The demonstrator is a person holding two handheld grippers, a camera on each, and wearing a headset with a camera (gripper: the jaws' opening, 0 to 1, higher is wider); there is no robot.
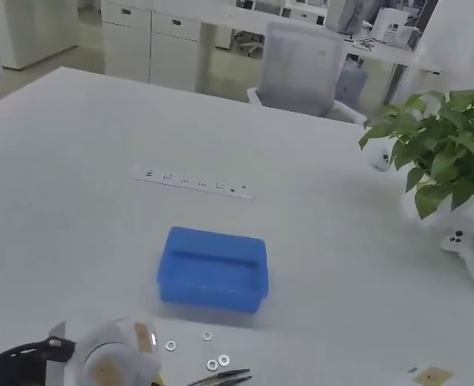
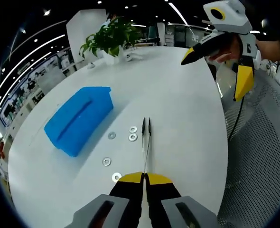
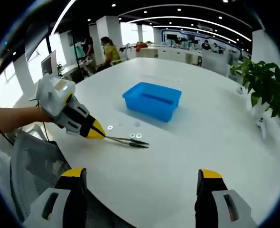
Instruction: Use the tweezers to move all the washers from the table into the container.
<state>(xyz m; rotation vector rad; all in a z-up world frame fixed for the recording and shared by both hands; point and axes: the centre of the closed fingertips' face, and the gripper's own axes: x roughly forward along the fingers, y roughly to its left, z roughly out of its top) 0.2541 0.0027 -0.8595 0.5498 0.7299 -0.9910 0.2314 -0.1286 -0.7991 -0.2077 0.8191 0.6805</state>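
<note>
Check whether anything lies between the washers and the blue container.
Nothing visible does. The washers lie on the table near the blue container, with only bare tabletop between them. The tweezers, held in the left hand-held gripper, have their tips beside two of the washers, and nothing stands in the way.

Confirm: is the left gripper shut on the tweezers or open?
Shut. The left gripper presses its jaws together on the rear end of the tweezers, whose tips lie beside two washers.

Head view high above the table (image 1: 76, 161), both gripper views low at its edge, all sharing the container (image 1: 213, 269)
</note>
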